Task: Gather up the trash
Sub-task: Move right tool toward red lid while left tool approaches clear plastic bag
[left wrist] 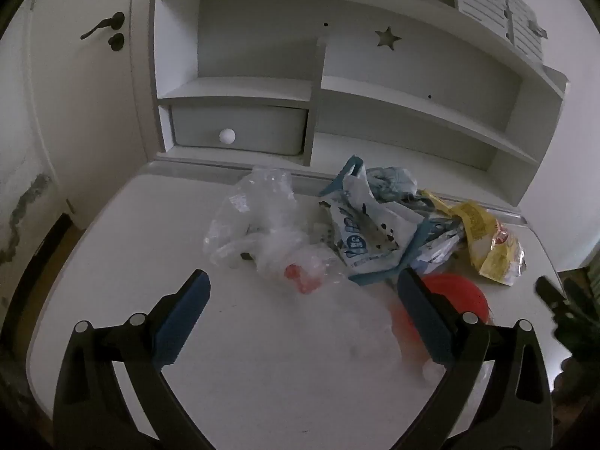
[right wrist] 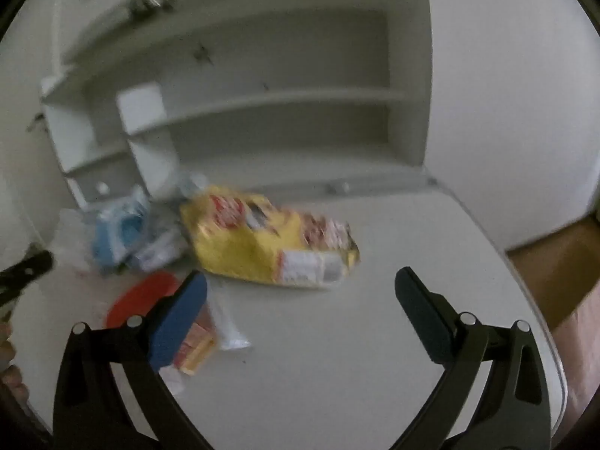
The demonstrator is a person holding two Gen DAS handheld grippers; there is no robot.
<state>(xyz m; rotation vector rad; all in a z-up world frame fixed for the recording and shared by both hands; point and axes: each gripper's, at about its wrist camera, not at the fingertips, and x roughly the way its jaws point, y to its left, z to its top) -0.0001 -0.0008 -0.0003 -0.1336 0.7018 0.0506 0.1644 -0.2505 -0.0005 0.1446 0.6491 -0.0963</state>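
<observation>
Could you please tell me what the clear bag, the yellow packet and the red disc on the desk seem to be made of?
Clear bag: thin glossy plastic film, see-through and crinkled.
Yellow packet: printed plastic film, probably foil-lined, since a silvery edge shows in the left wrist view.
Red disc: likely rigid plastic, smooth and evenly coloured.

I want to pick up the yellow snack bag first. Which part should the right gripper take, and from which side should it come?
Probably the near end of the yellow snack bag, the crumpled end with the white label. It faces the open right gripper with only bare desk between them. The bag lies flat, so come from the front, low, and pinch that raised end. The far end lies against the blue wrappers.
</observation>
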